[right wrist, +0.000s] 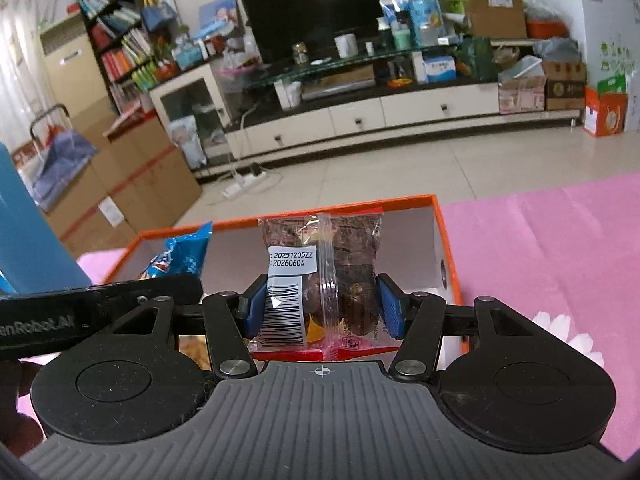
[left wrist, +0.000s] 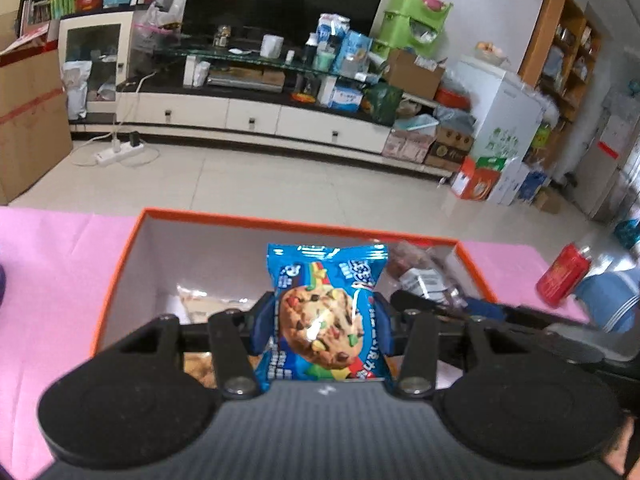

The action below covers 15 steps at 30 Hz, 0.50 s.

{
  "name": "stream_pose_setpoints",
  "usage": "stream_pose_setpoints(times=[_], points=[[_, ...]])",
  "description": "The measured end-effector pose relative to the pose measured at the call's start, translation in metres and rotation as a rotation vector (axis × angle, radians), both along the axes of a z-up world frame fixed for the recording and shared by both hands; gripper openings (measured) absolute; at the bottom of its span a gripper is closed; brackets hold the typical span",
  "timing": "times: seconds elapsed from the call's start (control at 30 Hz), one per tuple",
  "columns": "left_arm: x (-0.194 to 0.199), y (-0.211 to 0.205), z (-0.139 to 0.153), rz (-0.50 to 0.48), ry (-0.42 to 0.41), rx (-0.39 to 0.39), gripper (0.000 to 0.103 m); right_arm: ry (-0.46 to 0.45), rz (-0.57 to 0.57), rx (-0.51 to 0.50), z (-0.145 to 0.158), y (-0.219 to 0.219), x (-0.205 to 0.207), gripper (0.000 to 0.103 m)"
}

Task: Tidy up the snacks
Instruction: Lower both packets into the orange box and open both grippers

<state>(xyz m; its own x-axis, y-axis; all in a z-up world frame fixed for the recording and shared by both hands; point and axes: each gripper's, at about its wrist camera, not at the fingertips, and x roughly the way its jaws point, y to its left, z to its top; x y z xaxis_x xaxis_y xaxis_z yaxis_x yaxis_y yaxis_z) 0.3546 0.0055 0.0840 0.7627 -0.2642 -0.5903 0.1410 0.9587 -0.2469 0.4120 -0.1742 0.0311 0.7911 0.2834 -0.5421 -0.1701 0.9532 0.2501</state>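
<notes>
- On the left, a blue cookie packet [left wrist: 326, 312] is clamped upright between the pads of the left gripper [left wrist: 322, 326], held above the open orange box [left wrist: 120, 276].
- On the right, a clear packet of dark snacks [right wrist: 320, 280] is gripped the same way by the right gripper [right wrist: 320, 306], over the same box.
- The step in hand is judged to be carrying both packets to the box; next, each must be lowered inside and let go.
- Other packets [left wrist: 208, 300] are already lying on the box floor, so free spots must be chosen.
- The two grippers are close together and could knock.
- The box sits on a pink-covered desk [right wrist: 560, 248]; a red can [left wrist: 562, 278] stands near its right edge.
</notes>
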Motion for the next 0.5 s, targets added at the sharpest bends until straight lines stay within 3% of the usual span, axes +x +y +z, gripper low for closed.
stream_pose_setpoints(times=[0.17,0.23,0.37,0.5], points=[[0.002,0.007,-0.007,0.034,0.015,0.011,0.057,-0.026,-0.009,-0.135,-0.004,0.016,0.002,0.041],[0.0,0.012,-0.004,0.042,-0.002,-0.004,0.06,-0.041,-0.016,-0.135,-0.001,0.016,0.001,0.045],[-0.005,0.015,0.004,0.044,-0.029,-0.025,0.064,-0.068,-0.039,-0.103,0.007,0.009,-0.009,0.066],[-0.006,0.012,0.007,0.034,-0.035,-0.012,0.064,-0.069,-0.043,-0.094,0.012,0.004,-0.016,0.067]])
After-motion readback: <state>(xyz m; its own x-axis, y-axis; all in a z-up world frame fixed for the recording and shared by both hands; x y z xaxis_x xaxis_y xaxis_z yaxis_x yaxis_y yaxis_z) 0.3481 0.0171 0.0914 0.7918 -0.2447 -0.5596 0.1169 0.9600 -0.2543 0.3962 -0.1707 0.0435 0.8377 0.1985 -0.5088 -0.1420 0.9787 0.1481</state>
